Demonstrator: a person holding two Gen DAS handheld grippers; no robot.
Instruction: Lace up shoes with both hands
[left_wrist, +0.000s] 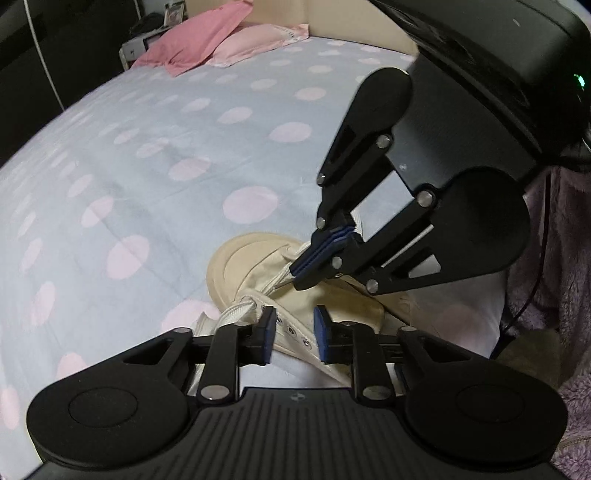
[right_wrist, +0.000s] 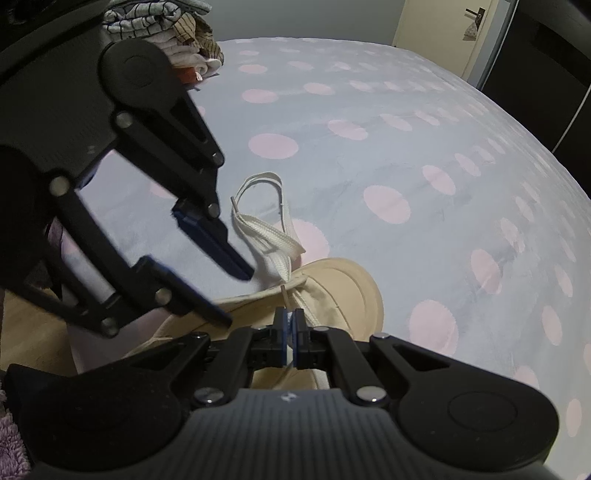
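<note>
Lacing has barely begun: the cream canvas shoe (left_wrist: 258, 273) lies near the dotted bed's (left_wrist: 147, 166) near edge, eyelets mostly empty, right hand-held gripper (right_wrist: 291, 325) pinching the flat white lace (right_wrist: 273, 236), left hand-held gripper (left_wrist: 293, 334) narrowly parted, empty.

No text, label, brand or number can be read anywhere in either view.
</note>
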